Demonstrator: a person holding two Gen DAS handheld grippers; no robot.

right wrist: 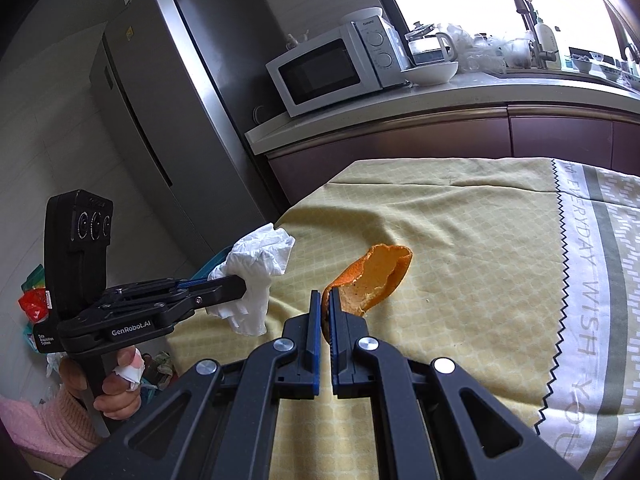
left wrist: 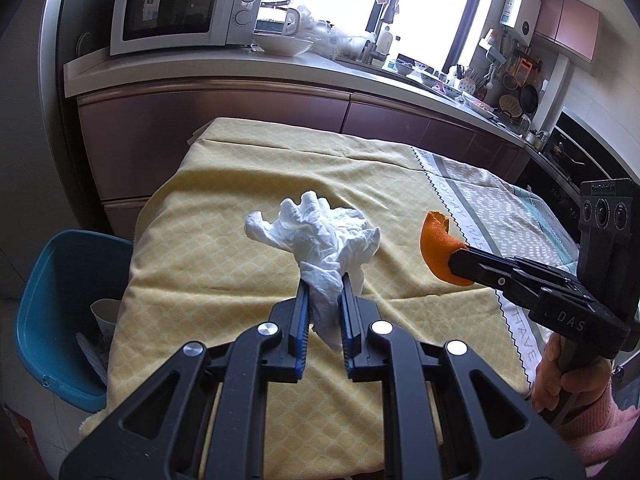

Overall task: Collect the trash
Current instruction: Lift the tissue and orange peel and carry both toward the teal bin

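Observation:
My left gripper (left wrist: 324,286) is shut on a crumpled white tissue (left wrist: 320,236) and holds it above the yellow tablecloth (left wrist: 208,264). My right gripper (right wrist: 326,300) is shut on a curled piece of orange peel (right wrist: 372,276), also held above the cloth. In the left wrist view the right gripper (left wrist: 456,258) comes in from the right with the peel (left wrist: 438,246). In the right wrist view the left gripper (right wrist: 240,284) comes in from the left with the tissue (right wrist: 256,272). A blue bin (left wrist: 60,300) stands on the floor to the left of the table.
A kitchen counter (left wrist: 280,68) with a microwave (left wrist: 184,10), a bowl and dishes runs behind the table. A grey fridge (right wrist: 168,100) stands at the left. The bin holds a paper cup (left wrist: 105,314). A patterned cloth (right wrist: 600,280) covers the table's right part.

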